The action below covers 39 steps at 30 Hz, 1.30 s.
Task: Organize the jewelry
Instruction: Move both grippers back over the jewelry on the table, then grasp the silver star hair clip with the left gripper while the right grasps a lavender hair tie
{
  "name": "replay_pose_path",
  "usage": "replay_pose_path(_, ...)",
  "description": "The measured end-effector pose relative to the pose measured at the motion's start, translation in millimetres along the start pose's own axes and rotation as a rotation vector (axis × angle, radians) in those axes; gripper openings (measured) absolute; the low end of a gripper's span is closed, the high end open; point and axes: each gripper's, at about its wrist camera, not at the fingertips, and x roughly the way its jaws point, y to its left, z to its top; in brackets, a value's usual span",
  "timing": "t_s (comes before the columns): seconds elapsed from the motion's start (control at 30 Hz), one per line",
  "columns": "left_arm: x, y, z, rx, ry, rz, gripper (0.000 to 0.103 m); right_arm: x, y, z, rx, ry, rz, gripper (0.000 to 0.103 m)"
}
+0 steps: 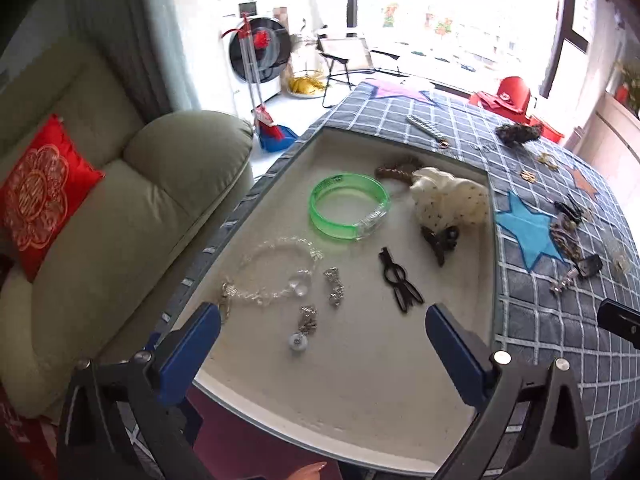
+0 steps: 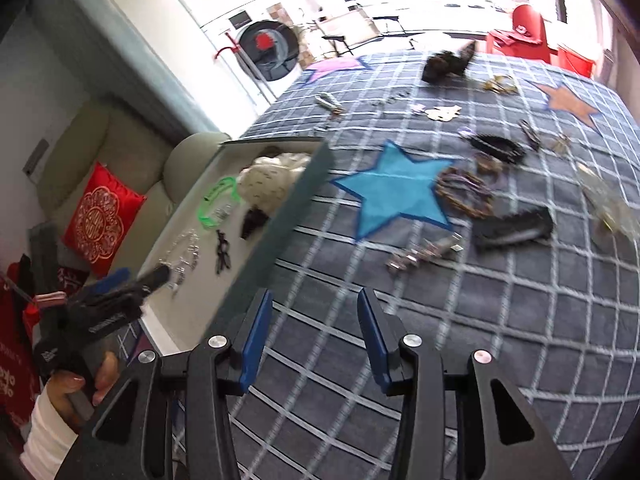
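A shallow white-lined box (image 1: 360, 400) holds a green bangle (image 1: 349, 210), a clear bead bracelet (image 1: 276, 276), silver earrings (image 1: 334, 286), a black hair clip (image 1: 400, 284), a dark claw clip (image 1: 440, 242) and a cream scrunchie (image 1: 452, 196). My left gripper (image 1: 322, 328) is open and empty above the box's near end. My right gripper (image 2: 314, 312) is open and empty over the checked cloth (image 2: 400, 360), short of a silver trinket (image 2: 424, 254). A black clip (image 2: 512, 228) and a beaded ring (image 2: 464, 192) lie beyond. The box (image 2: 296, 208) stands to its left.
More jewelry and hair pieces lie scattered over the cloth (image 1: 560, 320) right of the box, near a blue star patch (image 1: 528, 228). A green sofa (image 1: 120, 220) with a red cushion (image 1: 44, 196) stands left of the table edge.
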Motion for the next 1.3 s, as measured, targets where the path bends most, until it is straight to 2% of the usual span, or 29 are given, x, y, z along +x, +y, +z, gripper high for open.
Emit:
replay_pose_path(0.13,-8.9,-5.7,2.3,0.008,-0.019,0.012,0.103,-7.6,-17.3,-6.6,0.024,-0.010,-0.018,0.050)
replay_pose_path(0.2,-15.1,-11.0,0.9,0.019,-0.035,0.021,0.103,-12.0,-25.4,-9.9,0.035,-0.015,-0.022,0.056)
replay_pose_path(0.27,-23.3,-18.6,-0.9,0.032,-0.047,0.025,0.103,-16.0,-33.5,-11.5,0.043,-0.021,-0.028,0.067)
replay_pose_path(0.4,-37.3,-40.2,-4.1,0.061,-0.068,0.002,0.103,-22.7,-51.6,-13.5,0.068,-0.030,-0.032,0.080)
replay_pose_path(0.6,-53.3,-84.8,-6.4,0.125,-0.077,-0.067,0.103,-31.8,-77.5,-6.7,0.104,-0.049,-0.047,0.080)
replay_pose_path(0.83,-43.7,-140.6,-12.9,0.196,-0.026,-0.153,0.103,-34.0,-100.6,19.1,0.130,-0.071,-0.060,0.080)
replay_pose_path(1.0,-29.8,-171.1,-15.8,0.235,-0.001,-0.172,0.103,-22.3,-114.9,46.7,0.164,-0.066,-0.050,0.080)
replay_pose_path(1.2,-5.1,-192.3,-13.9,0.279,0.022,-0.170,0.103,6.2,-121.8,73.0,0.165,-0.033,-0.077,0.080)
replay_pose_path(1.3,9.8,-199.6,-11.6,0.296,0.040,-0.174,0.103,19.6,-127.9,80.6,0.177,-0.017,-0.110,0.073)
